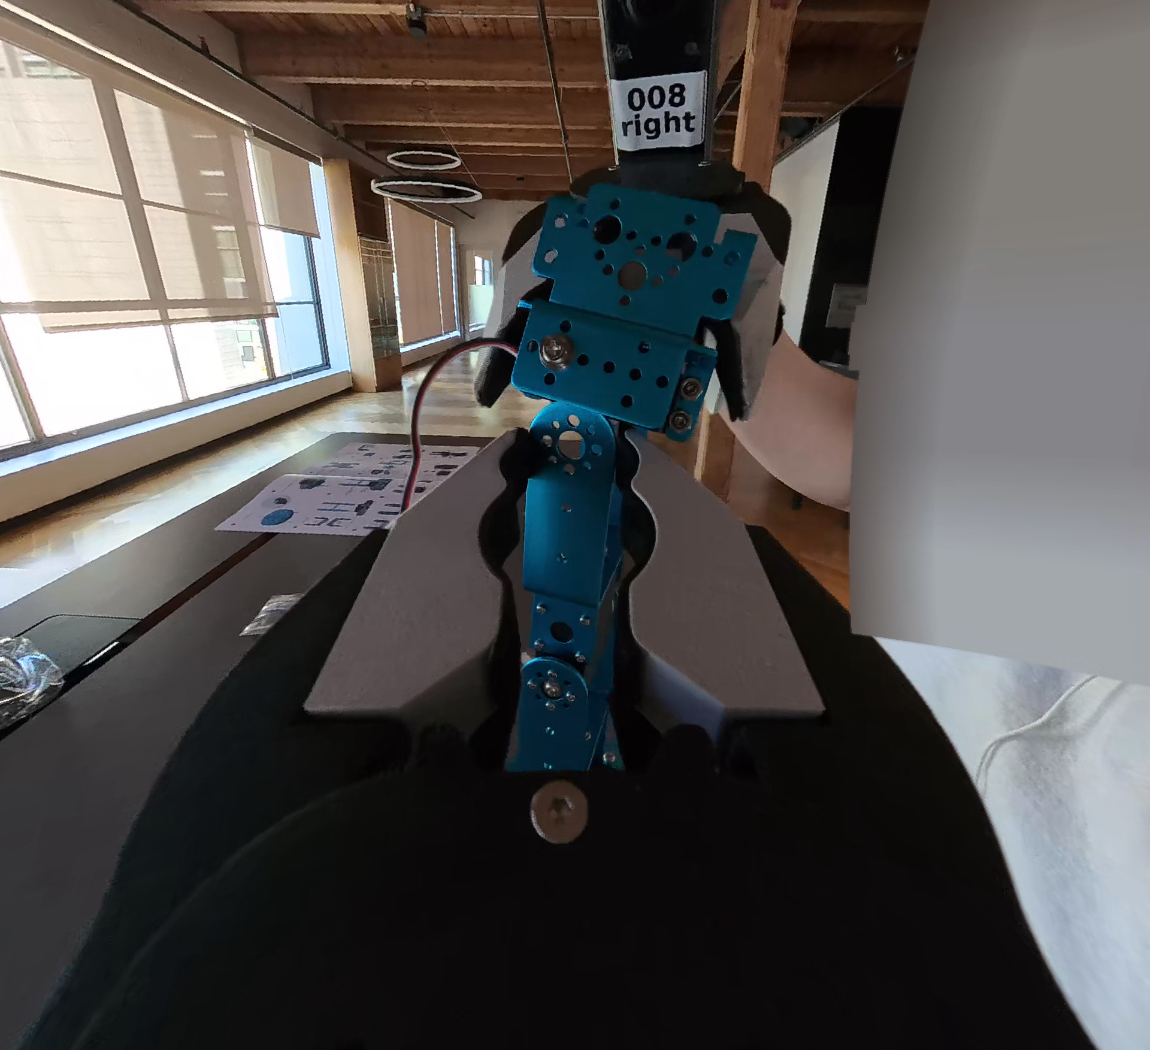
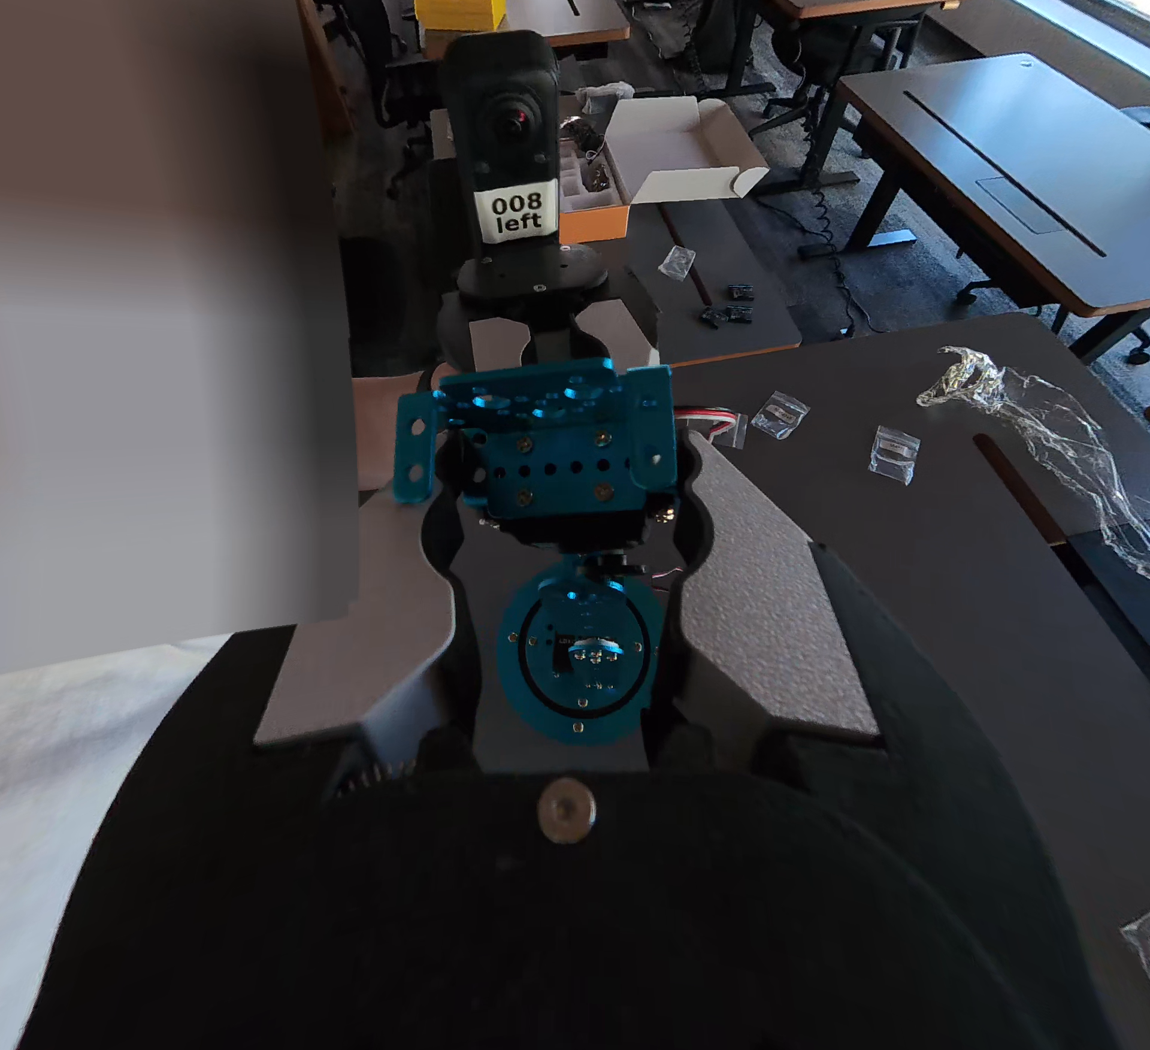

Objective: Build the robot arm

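A blue metal bracket assembly (image 1: 613, 298) with a black servo and a red-and-black wire (image 1: 429, 385) is held in the air between both grippers. My left gripper (image 1: 569, 460) is shut on its long narrow arm section (image 1: 563, 553). My right gripper (image 1: 622, 385) comes from above and grips the wide perforated bracket. In the right wrist view my right gripper (image 2: 560, 479) is shut on the bracket and servo (image 2: 547, 460), with the round blue base disc (image 2: 575, 665) between its fingers nearer the camera. The left gripper (image 2: 557, 348) faces it from beyond.
A dark table (image 2: 871, 553) lies below, with small plastic bags (image 2: 781, 413), crumpled clear wrap (image 2: 1051, 429) and a printed sheet (image 1: 348, 491). An open cardboard box (image 2: 659, 161), small black parts (image 2: 728, 307), a yellow box (image 2: 460, 2) and other desks stand behind. My left and right fingertips are right by each other.
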